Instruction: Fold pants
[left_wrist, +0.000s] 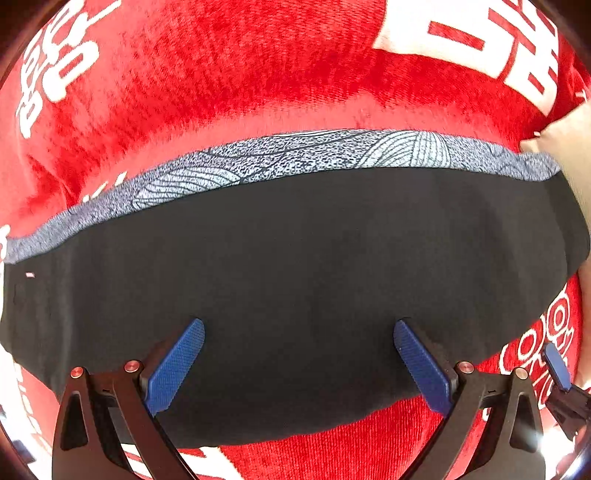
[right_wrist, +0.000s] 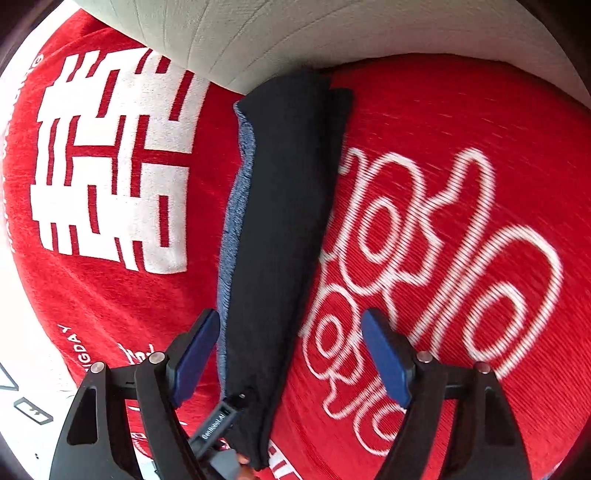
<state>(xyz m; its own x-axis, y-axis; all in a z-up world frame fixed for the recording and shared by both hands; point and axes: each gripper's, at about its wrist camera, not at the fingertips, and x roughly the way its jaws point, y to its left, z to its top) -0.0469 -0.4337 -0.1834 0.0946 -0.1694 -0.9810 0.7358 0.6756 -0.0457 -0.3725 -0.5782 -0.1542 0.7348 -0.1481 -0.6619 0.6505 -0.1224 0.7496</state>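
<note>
The pants (left_wrist: 295, 258) are folded into a dark band with a grey patterned layer (left_wrist: 295, 155) showing along the far edge, lying on a red blanket. My left gripper (left_wrist: 299, 332) is open, its blue fingers spread above the near part of the pants. In the right wrist view the pants (right_wrist: 284, 221) run away from me as a long narrow fold. My right gripper (right_wrist: 290, 325) is open and straddles the near end of the fold. The left gripper's tip (right_wrist: 218, 424) shows at the pants' near edge.
A red blanket with large white lettering (right_wrist: 443, 258) covers the surface under the pants. A pale cushion (right_wrist: 295, 33) lies at the far end of the blanket. The right gripper's blue finger (left_wrist: 557, 369) shows at the right edge of the left wrist view.
</note>
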